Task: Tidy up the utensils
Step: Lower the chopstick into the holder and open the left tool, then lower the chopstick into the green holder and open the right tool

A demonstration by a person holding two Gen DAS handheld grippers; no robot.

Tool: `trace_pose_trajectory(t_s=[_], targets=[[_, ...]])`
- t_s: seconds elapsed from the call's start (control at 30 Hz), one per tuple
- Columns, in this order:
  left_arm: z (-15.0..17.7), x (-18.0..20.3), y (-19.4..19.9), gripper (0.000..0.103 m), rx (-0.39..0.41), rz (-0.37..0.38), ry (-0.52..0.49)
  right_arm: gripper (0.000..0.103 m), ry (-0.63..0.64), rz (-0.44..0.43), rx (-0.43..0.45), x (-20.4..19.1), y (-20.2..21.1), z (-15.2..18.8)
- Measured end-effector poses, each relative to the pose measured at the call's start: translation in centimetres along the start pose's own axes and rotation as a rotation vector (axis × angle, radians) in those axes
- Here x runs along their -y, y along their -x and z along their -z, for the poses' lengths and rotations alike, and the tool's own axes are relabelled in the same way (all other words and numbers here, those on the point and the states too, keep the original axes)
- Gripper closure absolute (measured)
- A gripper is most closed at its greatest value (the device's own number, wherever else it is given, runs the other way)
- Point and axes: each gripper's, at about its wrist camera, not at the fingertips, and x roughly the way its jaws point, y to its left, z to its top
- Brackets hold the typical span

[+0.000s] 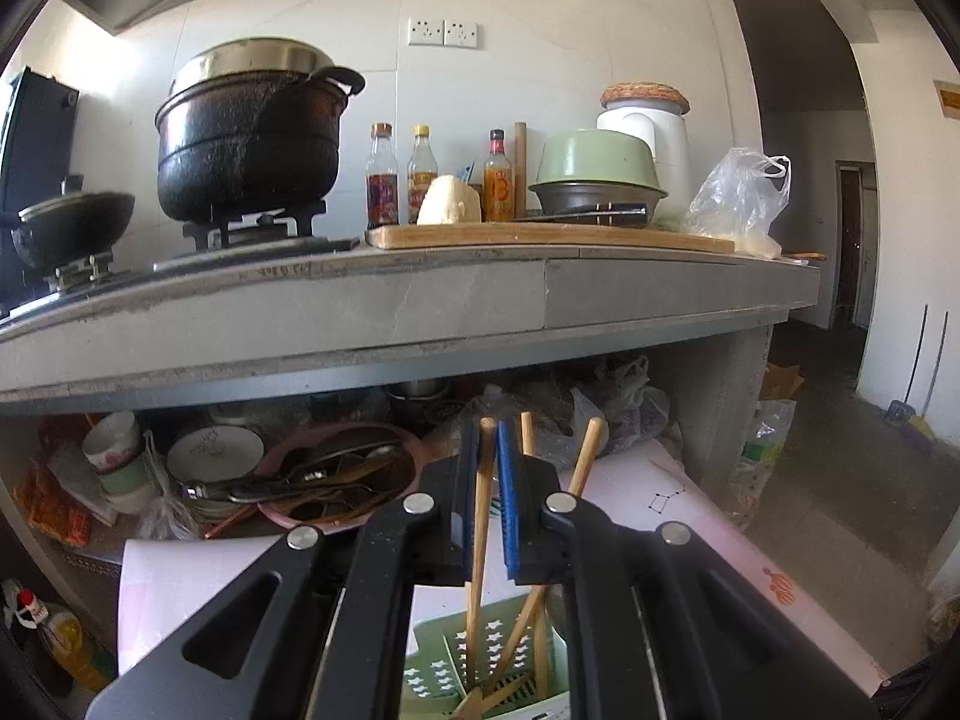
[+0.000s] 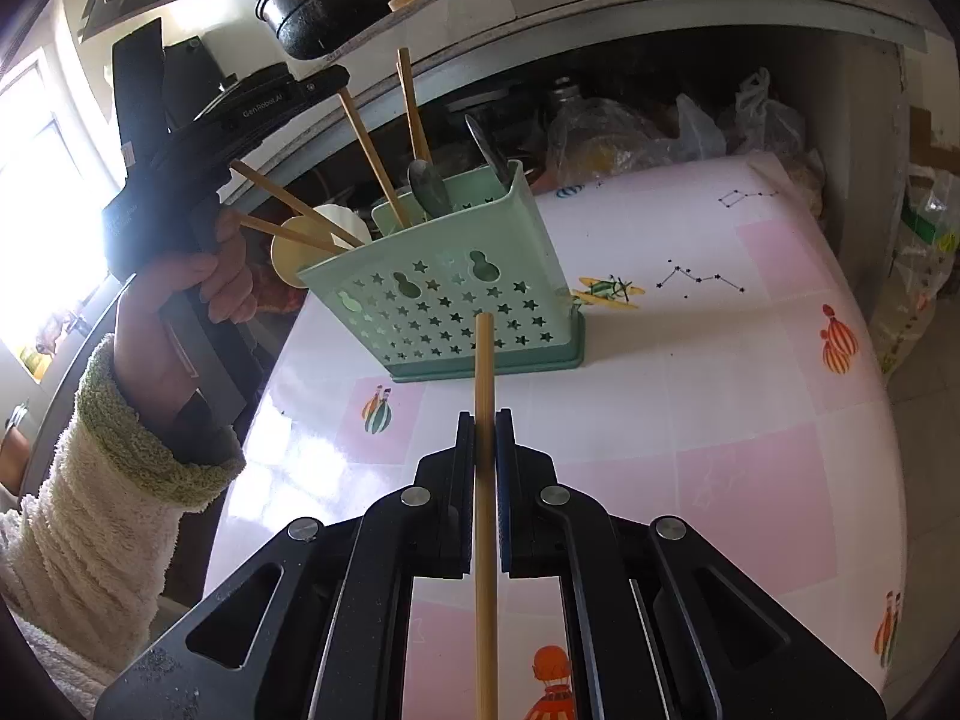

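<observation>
- The left hand-held gripper point(image 1: 487, 438) pinches one bamboo chopstick point(image 1: 482, 516) between its nearly closed jaws; in the left wrist view the stick runs from the centre of the frame down into the green utensil holder point(image 1: 432, 669) at the bottom centre.
- Other chopsticks point(image 1: 585, 450) already stand in that holder, leaning to the right of the blue pad.
- The right hand-held gripper point(image 2: 485, 420) is pressed together on a second chopstick point(image 2: 485, 480), which stands nearly upright through the lower centre of the right wrist view, its tip in front of the holder's star-punched wall point(image 2: 444, 306).
- In that view the holder sits on the pink patterned mat point(image 2: 720, 390) in the middle of the frame, with spoons point(image 2: 429, 186) in its rear compartment and chopsticks fanned out of its left end.
- At the left of the frame a hand point(image 2: 198, 294) in a fluffy sleeve point(image 2: 108, 480) holds the left tool above the holder.
- Judged from this, the step in hand is dropping the left chopstick into the holder, with the right one waiting its turn.
- The next move seems to call for opening the left jaws once the stick's lower end sits inside the compartment, then lifting clear without knocking the leaning sticks.
- After that, the right stick would need raising over the rim and tipping end-down.
</observation>
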Motion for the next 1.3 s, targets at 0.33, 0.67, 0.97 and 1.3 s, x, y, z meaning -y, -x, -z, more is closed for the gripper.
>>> trace_pose_trajectory(t_s=[0.33,0.67,0.97,1.3], targets=[[-0.8,-2.0,2.5,0.062,-0.004,0.053,0.11,0.098,0.041,0.001,0.038,-1.0,1.0,-1.2],[-0.5,-3.5,11.4,0.041,0.12,0.086,0.213,0.098,0.147,-0.133,0.216,-4.8,3.0,-8.0],[3.6,-4.8,17.7,0.038,0.097,0.003,0.225,0.098,0.201,-0.207,0.453,-8.5,1.2,-15.7],[9.3,-5.8,20.4,0.035,-0.001,-0.081,0.252,0.098,0.282,-0.091,0.546,-10.8,-4.0,-18.6]])
